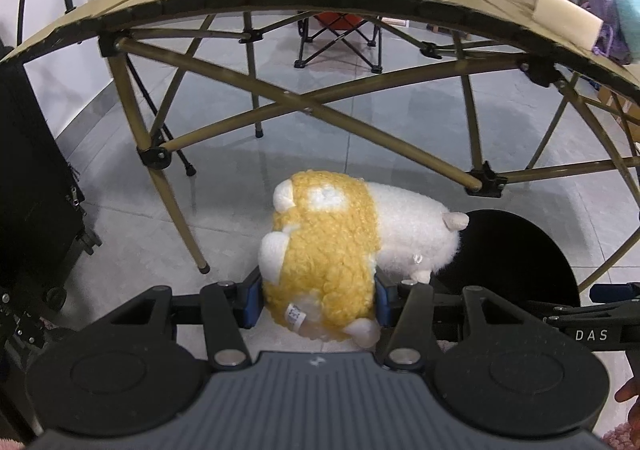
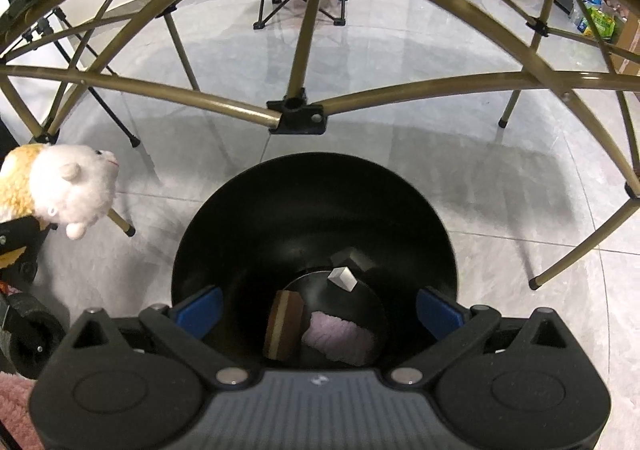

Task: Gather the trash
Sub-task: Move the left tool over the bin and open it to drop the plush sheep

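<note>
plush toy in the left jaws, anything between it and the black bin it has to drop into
Nothing visible blocks it. The plush toy is clamped in the left gripper, beside the black bin. The bin's mouth is open, holding only a sponge, a pink cloth and a small block. The right gripper hovers open over it.

Legible text: "DAS", white capitals on the black body of the right claw (image 1: 592,334), seen at the right edge of the left wrist view, beside the left claw. Sewn tag (image 1: 295,314) on plush toy (image 1: 328,250), between the left claw's fingers: print unreadable.
</note>
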`<state>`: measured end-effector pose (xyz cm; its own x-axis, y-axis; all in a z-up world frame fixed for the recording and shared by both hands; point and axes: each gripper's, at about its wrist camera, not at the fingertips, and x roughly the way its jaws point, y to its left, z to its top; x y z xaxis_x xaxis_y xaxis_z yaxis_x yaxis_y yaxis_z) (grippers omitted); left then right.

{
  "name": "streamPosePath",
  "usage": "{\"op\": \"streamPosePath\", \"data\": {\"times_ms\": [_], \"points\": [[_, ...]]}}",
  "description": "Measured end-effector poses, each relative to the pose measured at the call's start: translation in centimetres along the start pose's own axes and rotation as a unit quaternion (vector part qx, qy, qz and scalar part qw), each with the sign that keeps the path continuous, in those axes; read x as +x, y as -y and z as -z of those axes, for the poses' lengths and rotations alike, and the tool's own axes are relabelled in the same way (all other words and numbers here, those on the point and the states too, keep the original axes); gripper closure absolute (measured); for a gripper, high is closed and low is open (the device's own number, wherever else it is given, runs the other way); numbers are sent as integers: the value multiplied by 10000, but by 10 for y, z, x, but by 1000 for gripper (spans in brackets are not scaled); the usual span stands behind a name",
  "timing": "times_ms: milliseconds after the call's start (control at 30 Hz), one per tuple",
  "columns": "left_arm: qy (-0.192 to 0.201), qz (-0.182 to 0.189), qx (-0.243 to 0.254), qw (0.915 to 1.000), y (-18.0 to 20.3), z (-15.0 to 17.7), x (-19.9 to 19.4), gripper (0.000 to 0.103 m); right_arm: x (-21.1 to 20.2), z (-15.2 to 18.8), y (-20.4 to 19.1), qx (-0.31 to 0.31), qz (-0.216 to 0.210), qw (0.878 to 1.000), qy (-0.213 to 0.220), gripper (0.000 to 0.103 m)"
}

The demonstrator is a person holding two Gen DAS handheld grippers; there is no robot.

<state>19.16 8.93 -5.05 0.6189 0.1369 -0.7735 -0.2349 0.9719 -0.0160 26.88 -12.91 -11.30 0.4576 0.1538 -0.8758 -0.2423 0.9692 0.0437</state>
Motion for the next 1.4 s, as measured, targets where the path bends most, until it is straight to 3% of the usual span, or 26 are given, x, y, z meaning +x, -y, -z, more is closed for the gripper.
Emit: {"op": "streamPosePath", "data": {"times_ms": [333, 800, 1400], "points": [[96, 218, 204, 9995, 36, -4, -9, 51, -23, 6, 29, 242, 117, 9990, 366, 0], [-4, 570, 850, 9947, 120, 1, -3, 51, -51, 27, 89, 754, 504, 9927, 800, 0], [-729, 574, 1298, 9872, 200, 21, 44, 51, -62, 63, 168, 1590, 903, 9790, 902, 0]]}}
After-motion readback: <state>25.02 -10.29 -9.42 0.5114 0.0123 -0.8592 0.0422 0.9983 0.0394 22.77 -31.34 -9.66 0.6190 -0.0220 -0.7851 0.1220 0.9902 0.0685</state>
